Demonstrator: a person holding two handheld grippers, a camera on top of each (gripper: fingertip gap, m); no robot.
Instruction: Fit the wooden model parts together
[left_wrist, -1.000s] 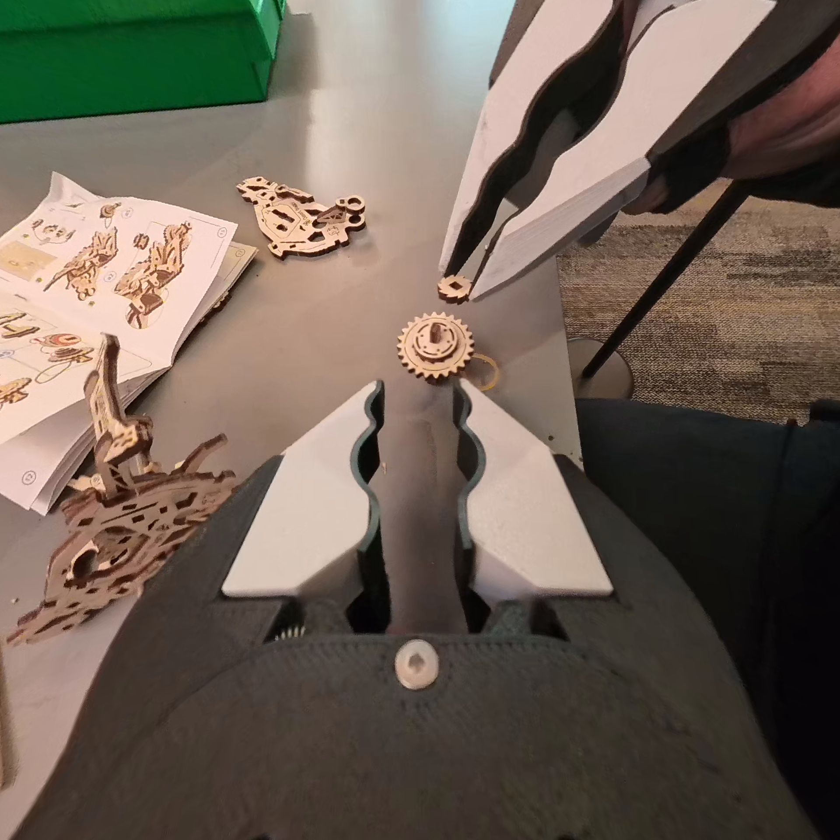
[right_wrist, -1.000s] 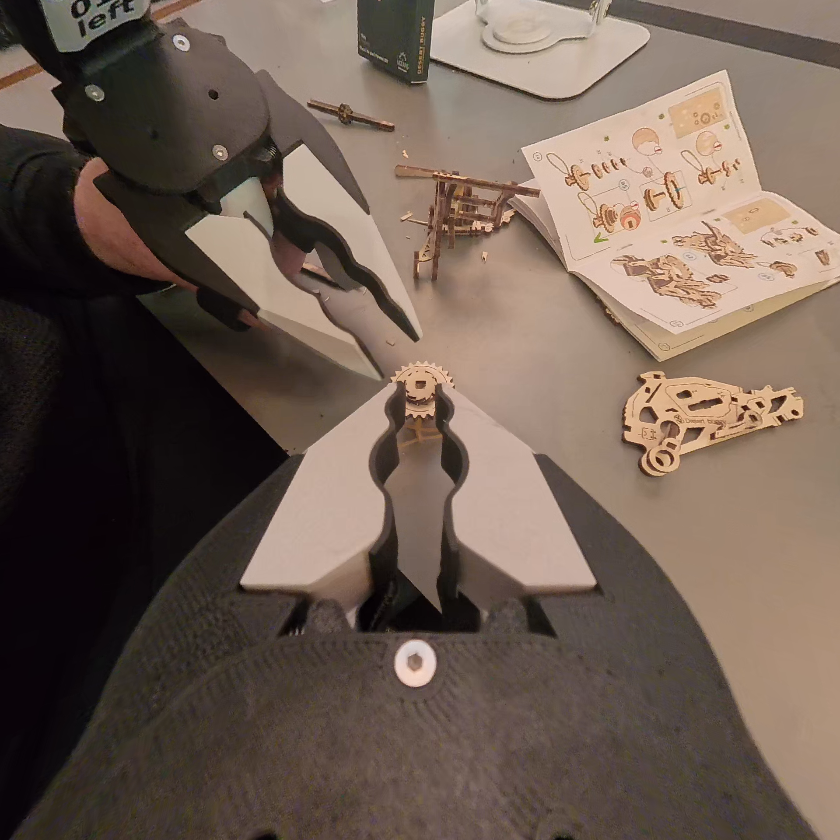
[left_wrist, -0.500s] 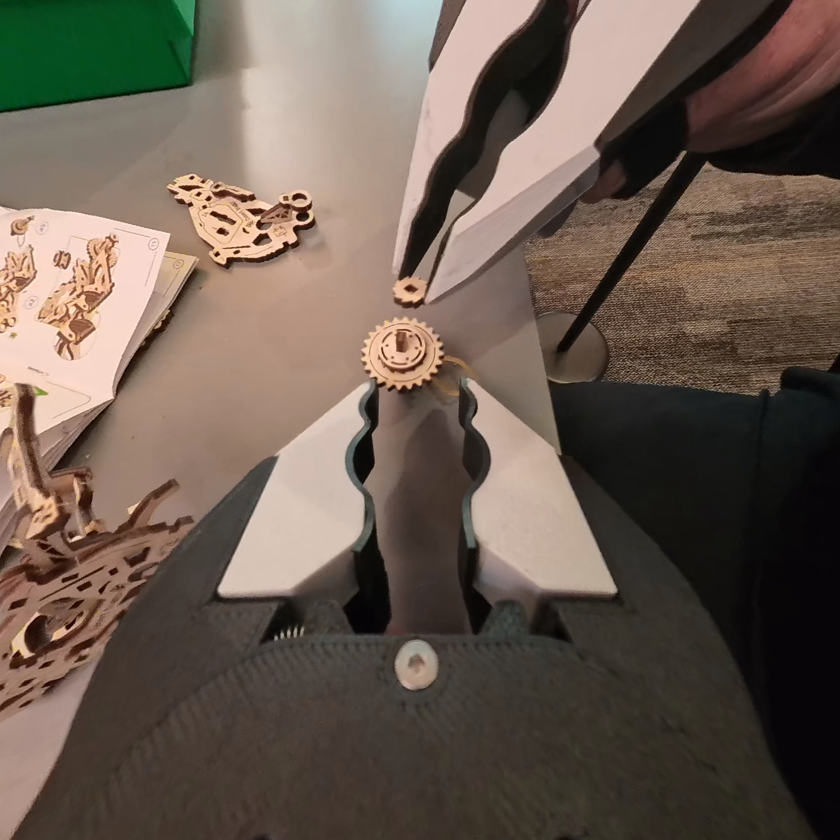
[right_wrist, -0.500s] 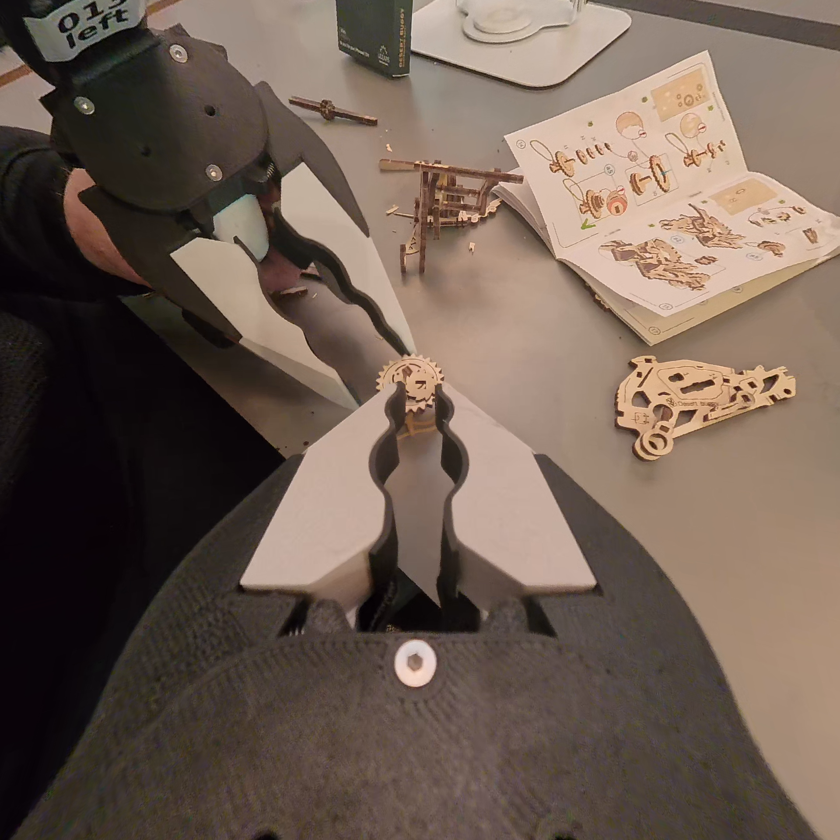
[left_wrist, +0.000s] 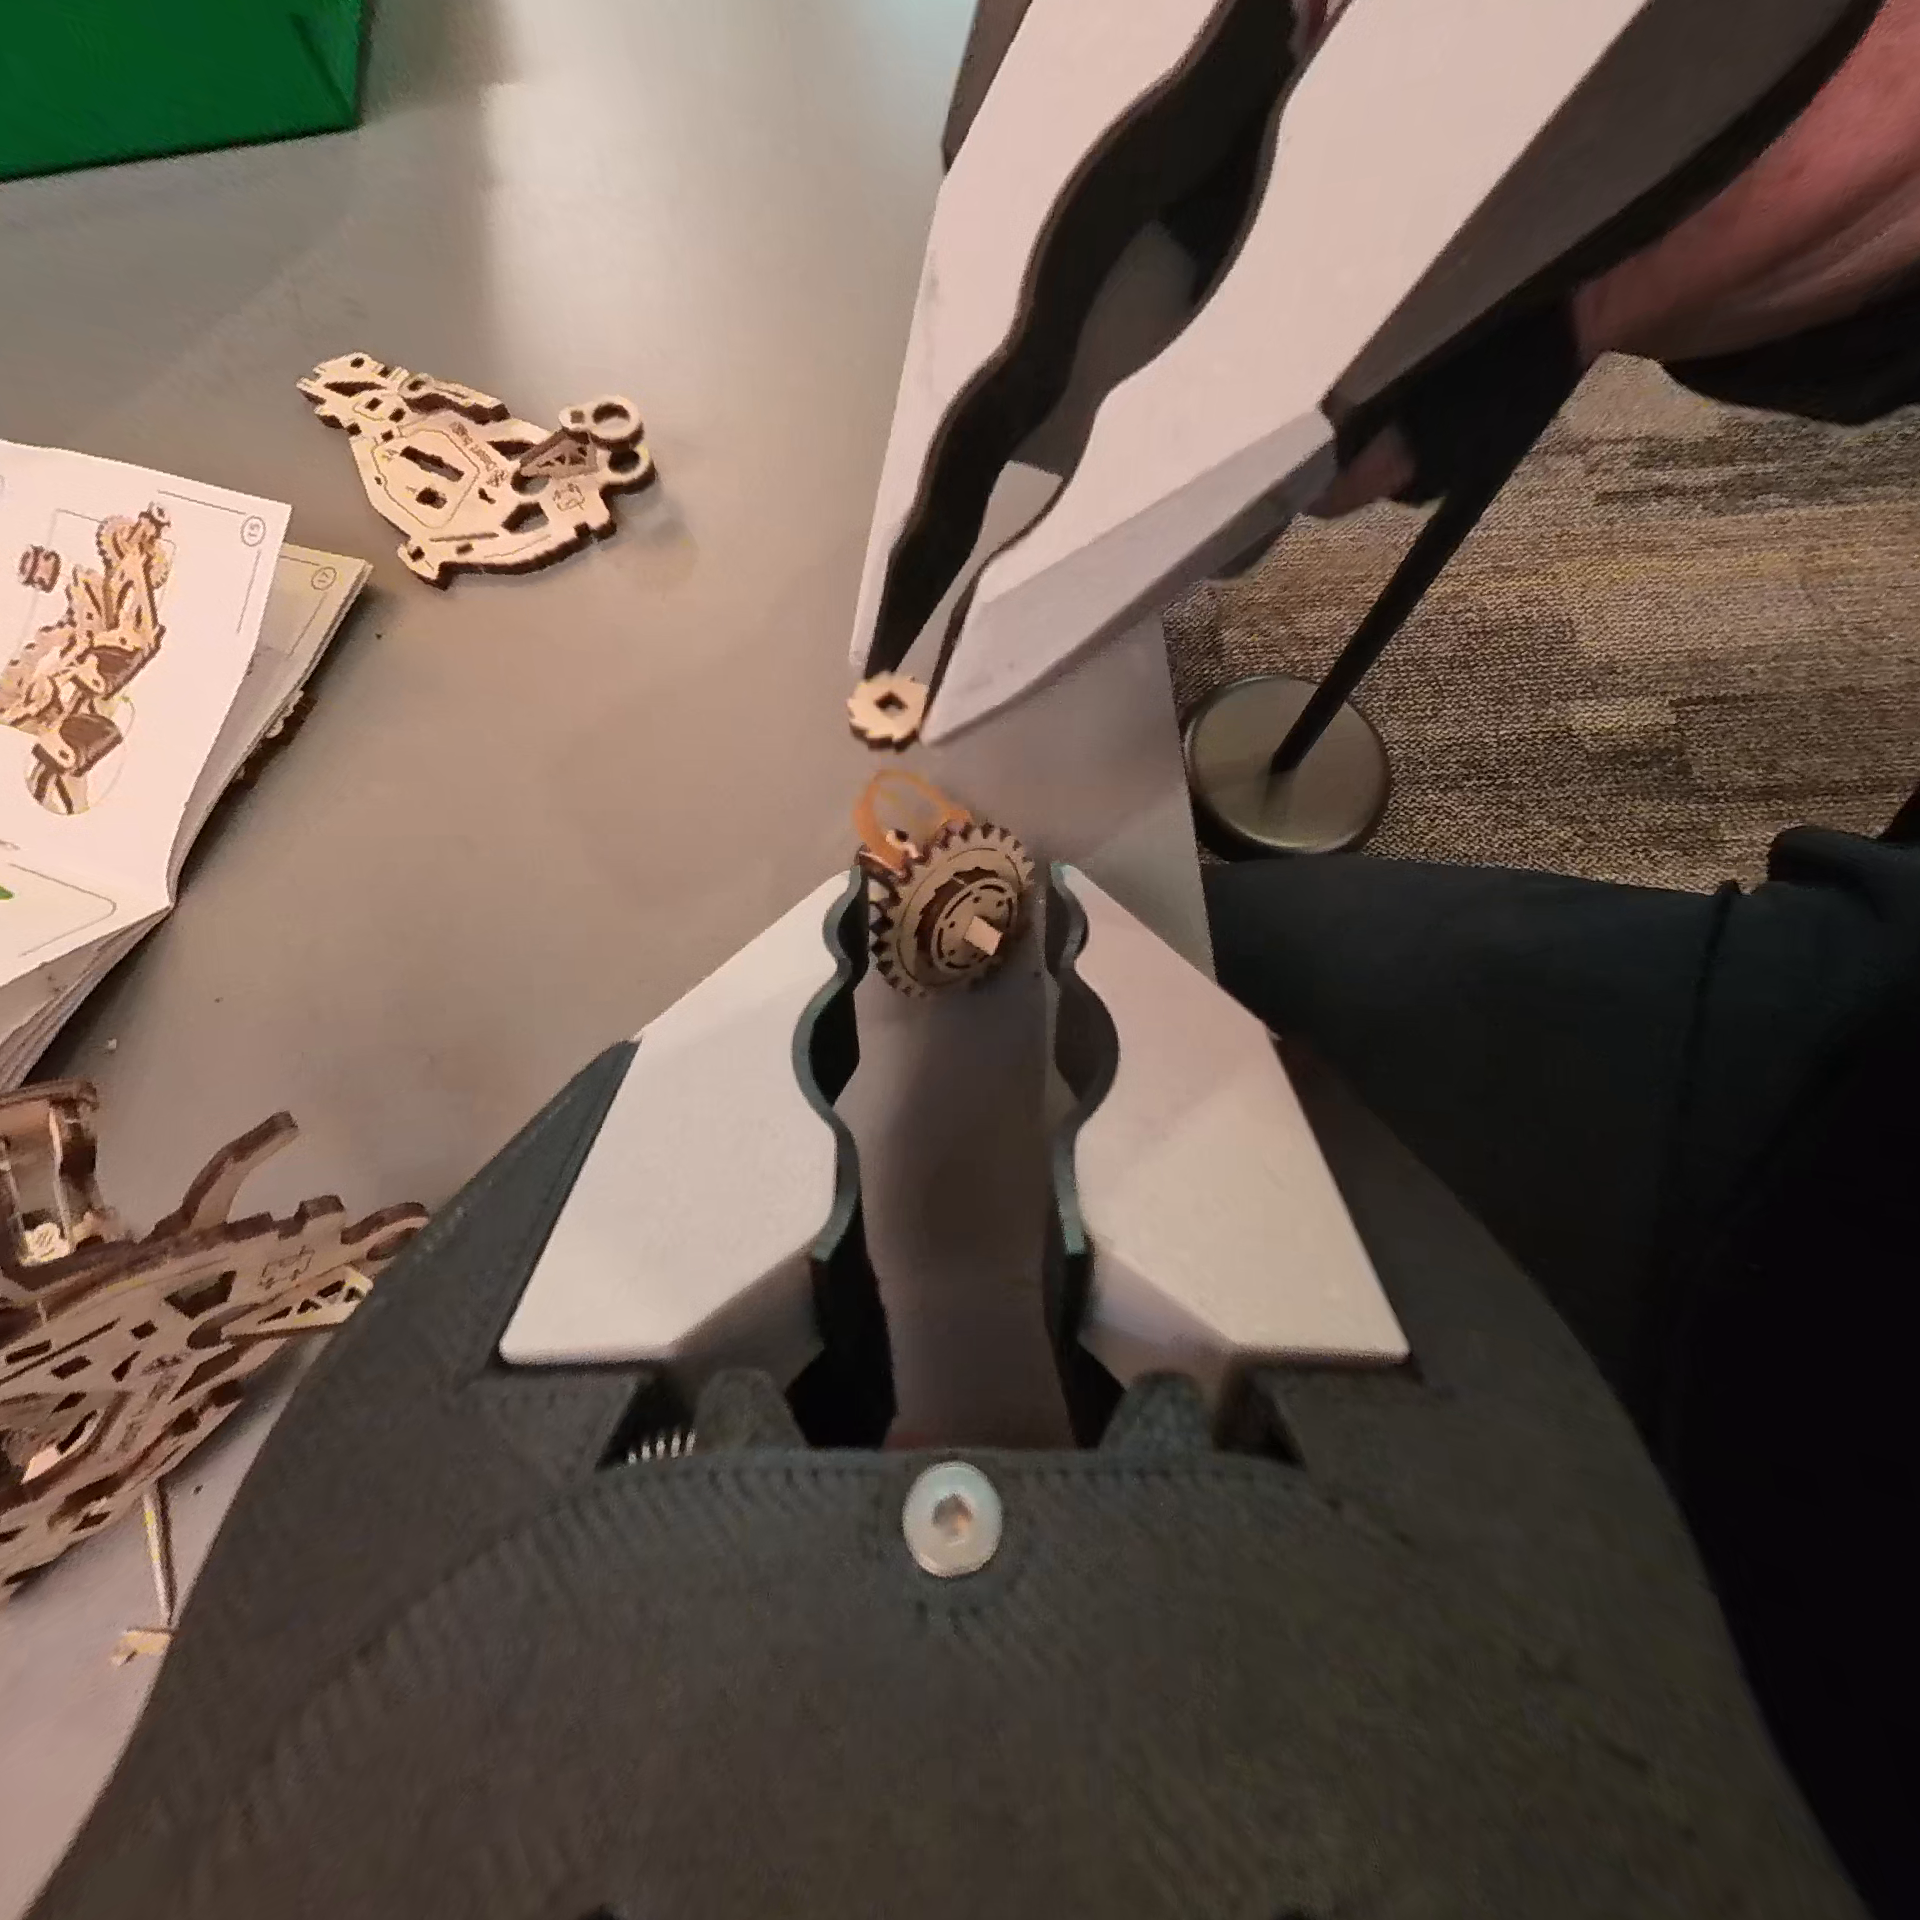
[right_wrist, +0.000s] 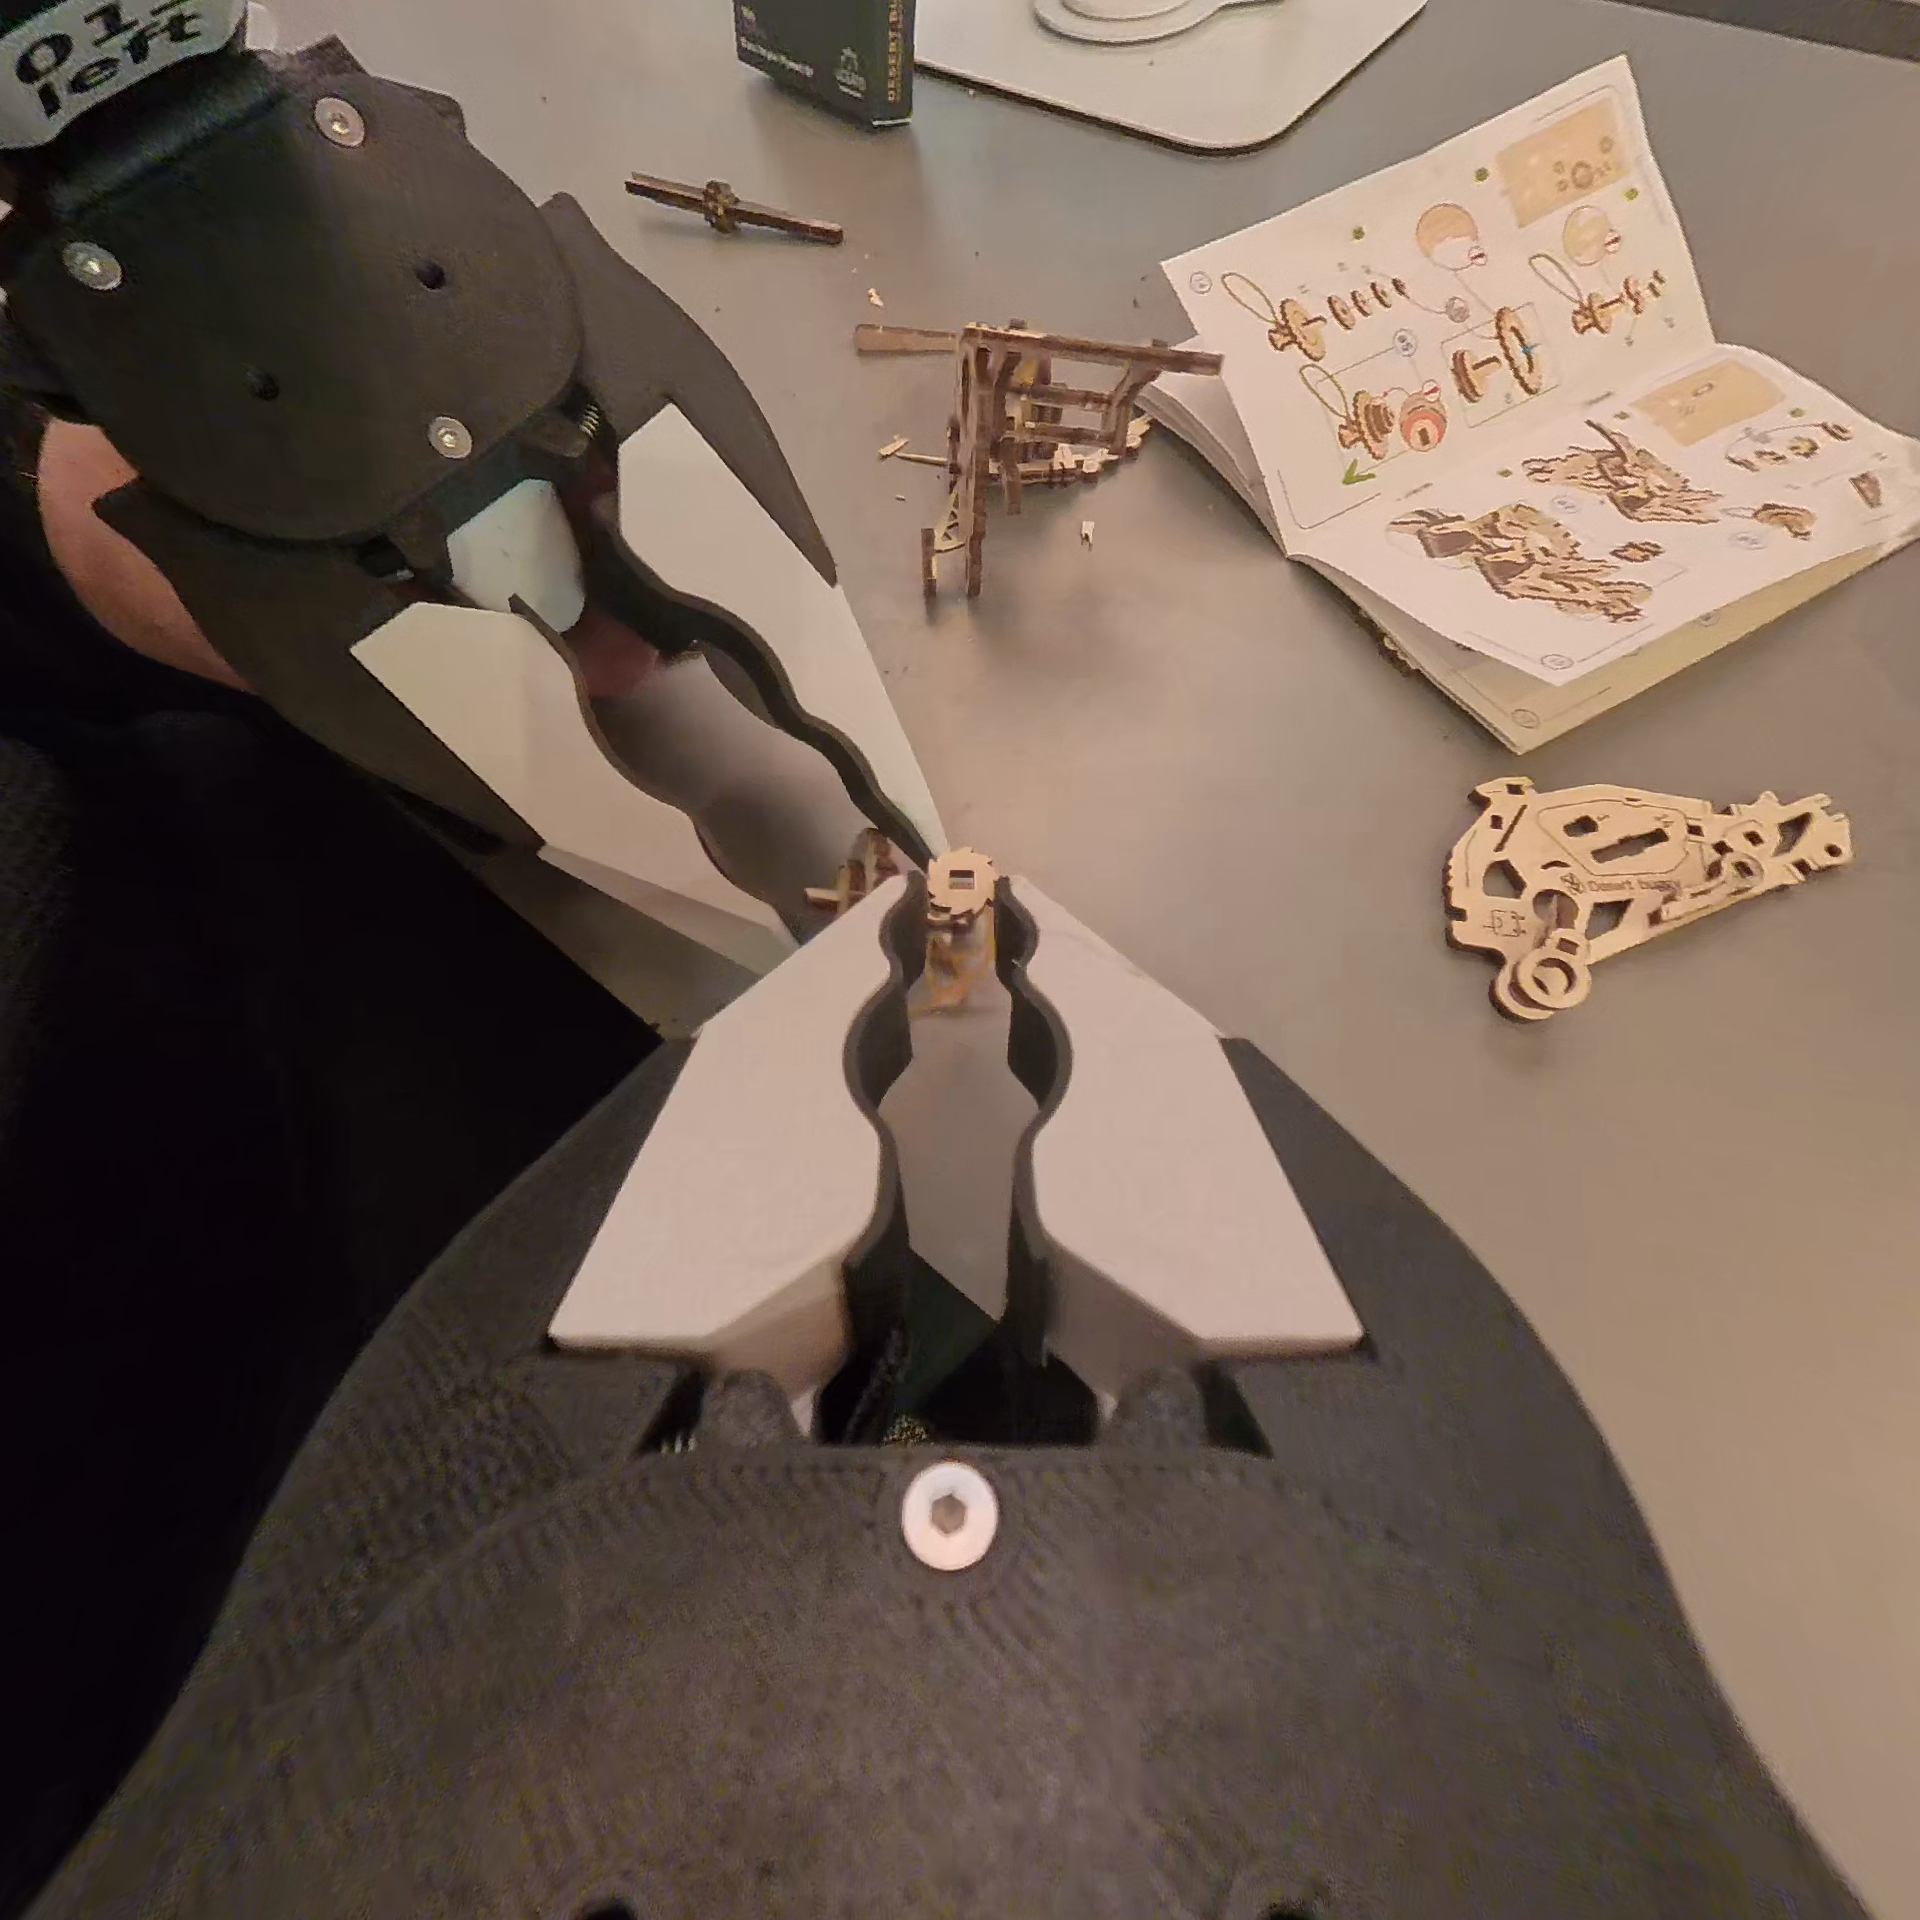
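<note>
Gear wheel (left_wrist: 951, 920) first, seen from the left wrist: a small toothed wooden disc with a square peg at its middle and a loop of rubber band (left_wrist: 899, 808) behind it, sitting between the tips of the left gripper (left_wrist: 954, 904). The jaws stand fairly wide, and the wheel touches the left one while a gap shows on the other side, so I cannot tell whether it is truly gripped. Just above it hangs a tiny notched washer (left_wrist: 885, 710) with a square hole, pinched at its edge by the right gripper (left_wrist: 906, 681), near the peg but apart from it. A flat cut-out panel (left_wrist: 480, 486) and a booklet (left_wrist: 125, 665) lie on the tabletop (left_wrist: 582, 312).

From the right wrist, the jaws are nearly together on the washer (right_wrist: 961, 883). The left gripper (right_wrist: 883, 873) reaches in beside it, with the gear wheel mostly hidden.

Both parts look thin, light and stiff, likely to snap or flick away under a hard squeeze. I would hold the wheel by its toothed rim and the washer by its edge, hole clear, squared to the peg.
</note>
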